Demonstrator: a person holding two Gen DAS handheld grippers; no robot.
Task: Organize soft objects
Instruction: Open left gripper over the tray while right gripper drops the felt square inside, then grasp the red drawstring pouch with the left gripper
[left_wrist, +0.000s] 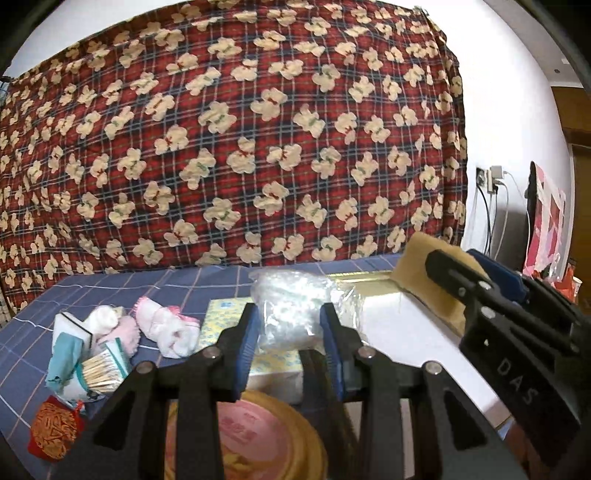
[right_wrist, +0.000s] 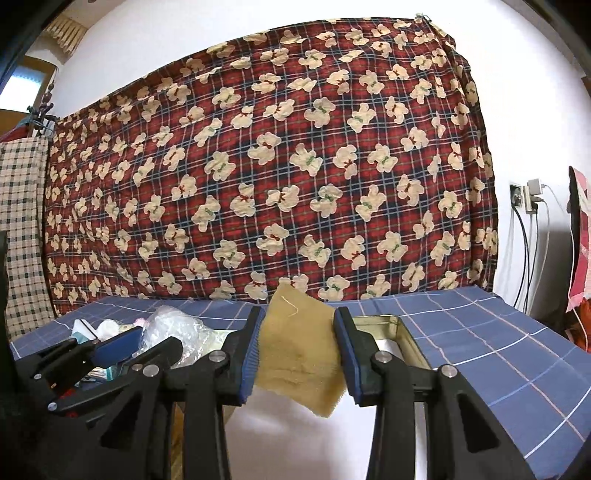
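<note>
My left gripper (left_wrist: 290, 314) is shut on a clear plastic bag of white fluff (left_wrist: 291, 310), held above the blue checked bed cover (left_wrist: 110, 284). My right gripper (right_wrist: 300, 317) is shut on a tan sponge (right_wrist: 299, 354), which hangs tilted between the blue pads. An open metal tin (right_wrist: 397, 326) with a gold rim lies just behind and below the sponge. In the left wrist view the right gripper (left_wrist: 454, 258) with the sponge (left_wrist: 417, 269) sits at the right, over the tin (left_wrist: 369, 277). The right wrist view shows the left gripper (right_wrist: 122, 339) and bag (right_wrist: 173, 328) at the left.
A pile lies at the left: pink and white socks (left_wrist: 166, 328), cotton swabs (left_wrist: 101, 373), a red pouch (left_wrist: 55, 432). A yellow tissue pack (left_wrist: 221, 317) and a round pink-topped tin (left_wrist: 255, 435) lie under the left gripper. A red plaid bear-print blanket (left_wrist: 240, 129) hangs behind; cables (right_wrist: 524, 240) run down the right wall.
</note>
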